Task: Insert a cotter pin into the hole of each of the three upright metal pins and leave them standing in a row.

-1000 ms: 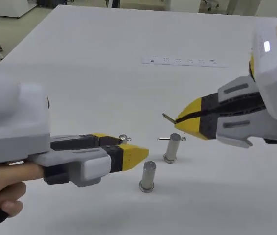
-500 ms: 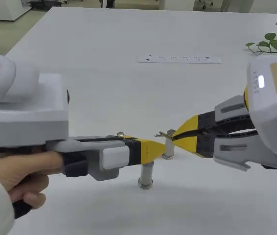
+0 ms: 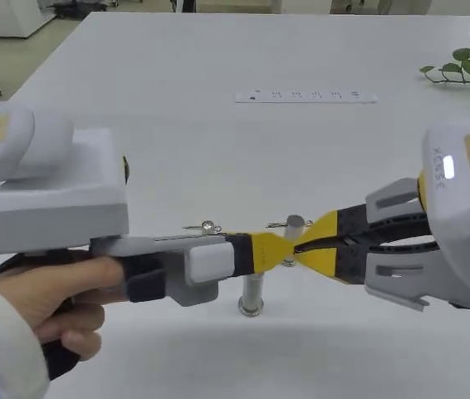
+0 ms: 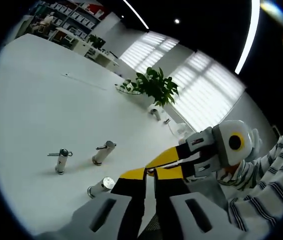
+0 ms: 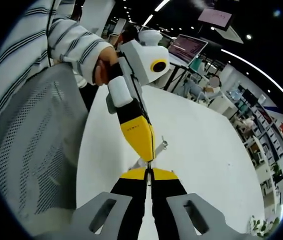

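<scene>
Three metal pins stand on the white table [image 3: 177, 125]. The nearest pin [image 3: 252, 293] [image 4: 100, 186] is bare. The two behind it [image 3: 294, 223] [image 3: 208, 226] each carry a cotter pin and are partly hidden by the grippers. Above the bare pin, my left gripper [image 3: 278, 249] [image 4: 150, 172] and right gripper [image 3: 297, 248] [image 5: 149, 172] meet tip to tip. Both sets of jaws are shut. The loose cotter pin is pinched between the touching yellow tips and is almost wholly hidden there.
A white power strip [image 3: 305, 97] lies far back on the table. A green plant [image 3: 459, 66] [image 4: 154, 87] stands at the back right. A hand [image 3: 44, 303] holds the left gripper's handle at the near left.
The left gripper moved right and the right gripper moved left and down until their tips met. The cotter pin end that stuck out of the right jaws is now covered by the left jaws.
</scene>
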A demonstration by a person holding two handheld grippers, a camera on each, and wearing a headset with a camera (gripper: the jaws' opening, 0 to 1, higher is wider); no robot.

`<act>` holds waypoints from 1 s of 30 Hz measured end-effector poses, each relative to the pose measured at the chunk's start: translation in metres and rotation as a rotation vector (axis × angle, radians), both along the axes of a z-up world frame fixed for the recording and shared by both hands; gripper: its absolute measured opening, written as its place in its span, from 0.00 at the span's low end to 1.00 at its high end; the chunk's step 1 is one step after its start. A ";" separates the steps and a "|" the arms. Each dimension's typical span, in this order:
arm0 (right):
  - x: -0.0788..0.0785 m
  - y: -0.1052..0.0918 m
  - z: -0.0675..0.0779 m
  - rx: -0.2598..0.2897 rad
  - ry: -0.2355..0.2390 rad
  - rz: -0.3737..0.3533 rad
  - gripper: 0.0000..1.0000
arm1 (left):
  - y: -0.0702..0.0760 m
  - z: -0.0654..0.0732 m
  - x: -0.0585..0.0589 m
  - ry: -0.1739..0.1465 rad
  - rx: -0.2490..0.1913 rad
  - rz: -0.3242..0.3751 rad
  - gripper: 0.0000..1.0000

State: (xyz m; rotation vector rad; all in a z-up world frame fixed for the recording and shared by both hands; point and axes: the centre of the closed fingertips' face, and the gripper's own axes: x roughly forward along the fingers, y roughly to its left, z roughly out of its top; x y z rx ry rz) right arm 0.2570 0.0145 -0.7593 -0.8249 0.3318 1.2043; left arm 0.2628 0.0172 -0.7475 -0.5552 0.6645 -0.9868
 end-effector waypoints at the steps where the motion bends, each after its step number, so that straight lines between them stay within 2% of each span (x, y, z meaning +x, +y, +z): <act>1: 0.000 0.000 0.000 0.003 0.002 -0.003 0.02 | 0.000 -0.001 -0.001 0.005 0.004 -0.004 0.03; 7: -0.005 -0.002 -0.002 -0.008 -0.005 -0.002 0.02 | -0.003 -0.005 -0.004 0.009 0.028 -0.023 0.04; 15: -0.007 -0.003 -0.001 -0.022 -0.024 0.005 0.03 | -0.005 -0.007 -0.006 0.034 0.029 -0.037 0.03; 19: -0.008 -0.003 -0.002 -0.030 -0.030 0.013 0.03 | -0.005 -0.007 -0.007 0.024 0.042 -0.050 0.03; 23: -0.010 -0.002 -0.001 -0.031 -0.031 0.019 0.03 | -0.004 -0.008 -0.008 0.039 0.041 -0.064 0.02; 25: -0.009 -0.002 -0.003 -0.039 -0.036 0.023 0.03 | -0.003 -0.011 -0.009 0.026 0.065 -0.075 0.01; 27: -0.010 -0.002 -0.004 -0.044 -0.037 0.029 0.03 | -0.003 -0.011 -0.010 0.038 0.067 -0.075 0.01; 30: -0.011 -0.001 -0.004 -0.048 -0.039 0.034 0.03 | -0.003 -0.011 -0.010 0.025 0.083 -0.082 0.01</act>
